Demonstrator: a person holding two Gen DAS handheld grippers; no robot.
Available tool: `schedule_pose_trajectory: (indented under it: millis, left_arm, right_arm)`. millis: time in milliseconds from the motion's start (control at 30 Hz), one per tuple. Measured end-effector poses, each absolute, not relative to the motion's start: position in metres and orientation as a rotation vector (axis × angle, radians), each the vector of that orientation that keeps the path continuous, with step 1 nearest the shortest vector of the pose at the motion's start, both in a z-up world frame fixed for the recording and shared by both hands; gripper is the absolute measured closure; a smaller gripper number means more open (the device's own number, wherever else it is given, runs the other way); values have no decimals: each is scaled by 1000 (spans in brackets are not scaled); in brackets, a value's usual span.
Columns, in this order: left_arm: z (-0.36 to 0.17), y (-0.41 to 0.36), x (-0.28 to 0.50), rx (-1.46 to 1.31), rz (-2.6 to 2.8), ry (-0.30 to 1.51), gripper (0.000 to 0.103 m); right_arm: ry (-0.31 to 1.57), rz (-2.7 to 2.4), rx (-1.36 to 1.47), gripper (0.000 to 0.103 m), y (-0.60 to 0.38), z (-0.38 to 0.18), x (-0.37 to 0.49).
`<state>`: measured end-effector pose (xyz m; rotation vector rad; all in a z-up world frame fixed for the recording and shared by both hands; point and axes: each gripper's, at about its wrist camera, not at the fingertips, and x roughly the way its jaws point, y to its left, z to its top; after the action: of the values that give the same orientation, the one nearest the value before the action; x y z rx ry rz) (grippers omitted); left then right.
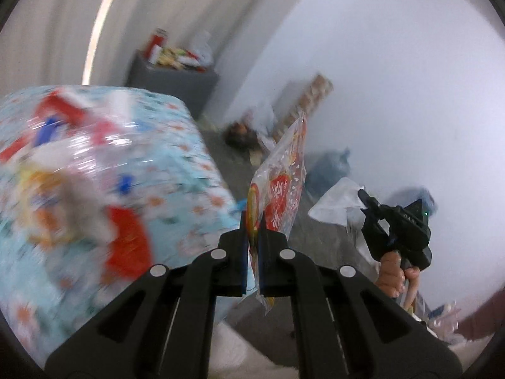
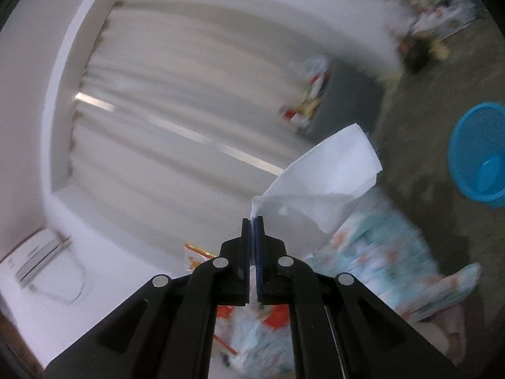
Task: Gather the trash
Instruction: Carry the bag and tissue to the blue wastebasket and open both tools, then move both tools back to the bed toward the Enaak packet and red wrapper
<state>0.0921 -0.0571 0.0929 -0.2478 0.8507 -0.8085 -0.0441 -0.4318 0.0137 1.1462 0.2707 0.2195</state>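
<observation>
A crinkly snack wrapper is clenched in the left claw at its lower edge; a limp white tissue is pinched in the right claw. Both are judged light and slippery, best gripped by an edge. Farther off, a blue basket is seen on the floor.

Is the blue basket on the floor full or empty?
Empty, as far as shown. In the right wrist view the blue basket lies tipped with its mouth toward the camera, and only its bare blue bottom shows inside.

Glossy plastic wrapper, matt white paper tissue, blue plastic mesh basket
</observation>
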Motion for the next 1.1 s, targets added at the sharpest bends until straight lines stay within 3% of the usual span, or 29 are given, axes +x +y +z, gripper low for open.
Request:
schedule_pose_trajectory:
  millis: [233,400,633,667,700,733,767,800,833,967,1100]
  left_arm:
    - [72,-229,159,2,-890,969,99]
    - [3,-339,200,188,-842,1063,98]
    - [-94,-429,249,296,-794,1184,98]
    - [-102,-438,254,305,-788,1188,96]
    - [-113,-449,259,315,-785,1194,87]
    - [-119,-457,261,321,-785,1200,79]
    - [-128,-466,264,330,-780,1207,61]
    - [-134,-476,266,337,-761,1198,53]
    - [-137,-478,267,336,-743,1181,51]
    - [-134,-491,263,331,-749,1139,44]
    - [-111,-485,247,340,-812,1104,39]
  right_arm:
    - [319,-52,1180,100,-511,-32,-41]
    - [449,-169,1208,100,-548,-85,-11]
    - [615,-260,1241,98,-590,-169,41]
    - [630,-264,1240,98,-597,-181,49]
    - [656,-274,1240,98,-604,-193,58]
    - [691,-288,1244,91,-609,-205,67]
    - [716,-294,1247,82,-613,-215,73]
    - [752,-318,1250,56,-617,-227,79]
    - [778,-359,1248,48,-619,-236,81]
    - [798,-391,1274,48,-624,-250,74]
    - [734,-414,1258,41,-615,-234,55]
